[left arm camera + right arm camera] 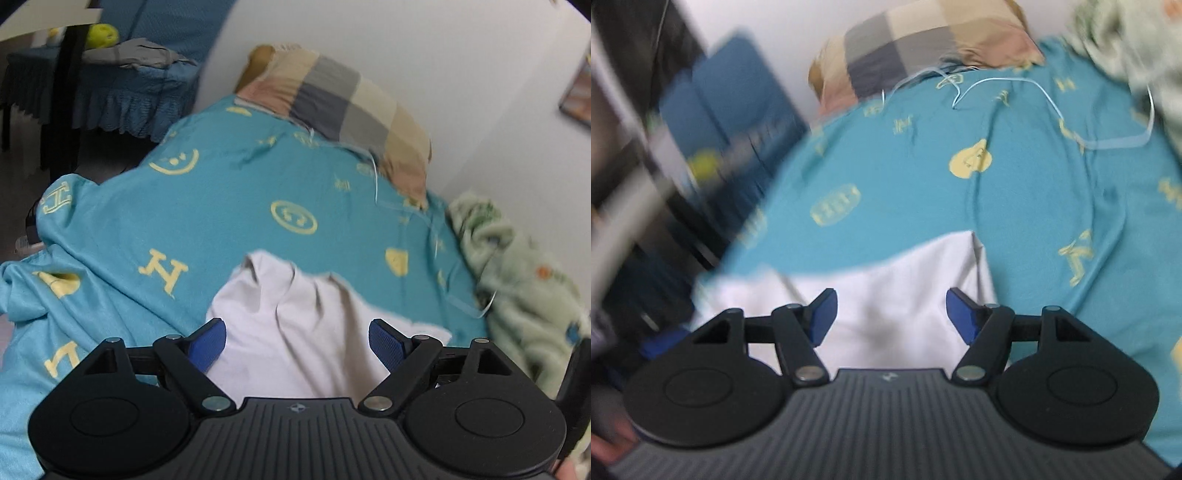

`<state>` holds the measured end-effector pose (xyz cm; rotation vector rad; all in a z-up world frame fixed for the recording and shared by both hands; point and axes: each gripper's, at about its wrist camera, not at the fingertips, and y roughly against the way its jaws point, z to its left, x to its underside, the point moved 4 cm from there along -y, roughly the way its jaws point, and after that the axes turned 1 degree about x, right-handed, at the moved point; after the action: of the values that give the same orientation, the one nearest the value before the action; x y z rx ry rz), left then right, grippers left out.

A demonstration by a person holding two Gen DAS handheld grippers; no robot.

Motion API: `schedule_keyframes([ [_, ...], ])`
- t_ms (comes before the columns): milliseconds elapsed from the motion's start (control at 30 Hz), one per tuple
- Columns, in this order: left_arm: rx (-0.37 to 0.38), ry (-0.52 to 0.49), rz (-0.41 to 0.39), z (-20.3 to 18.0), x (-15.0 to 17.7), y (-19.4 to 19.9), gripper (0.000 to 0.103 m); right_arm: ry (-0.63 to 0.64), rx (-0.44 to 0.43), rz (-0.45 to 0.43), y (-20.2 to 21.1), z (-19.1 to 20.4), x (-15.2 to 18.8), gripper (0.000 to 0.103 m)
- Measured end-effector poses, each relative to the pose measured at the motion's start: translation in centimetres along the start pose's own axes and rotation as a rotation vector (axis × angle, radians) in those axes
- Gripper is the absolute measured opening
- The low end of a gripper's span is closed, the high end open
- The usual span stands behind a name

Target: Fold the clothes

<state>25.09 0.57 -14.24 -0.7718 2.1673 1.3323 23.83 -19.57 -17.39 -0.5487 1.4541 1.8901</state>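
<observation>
A home bedroom: teal-sheeted bed (229,206), checked pillow (343,107), rumpled blanket (524,273).

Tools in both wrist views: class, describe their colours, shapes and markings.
Left tool and right tool look alike: black linkage arms with silver pivot pins, blue textured pads, two round black discs, and a ribbed grey body bearing a small central logo.

My left gripper (297,341) and right gripper (891,314) look alike: ribbed dark-grey housing with a small central emblem, two round black discs, black linkage arms on silver pivot screws, and blue textured pads (384,341) at the fingertips.
</observation>
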Motion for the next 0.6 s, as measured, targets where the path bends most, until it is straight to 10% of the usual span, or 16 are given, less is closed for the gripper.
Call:
schedule_keyframes([
  [600,-0.099,-0.132,0.063,-0.9,2.0,-0.7,0.083,0.116,0.051,0.008,0.1,1.3,1.1,0.069],
])
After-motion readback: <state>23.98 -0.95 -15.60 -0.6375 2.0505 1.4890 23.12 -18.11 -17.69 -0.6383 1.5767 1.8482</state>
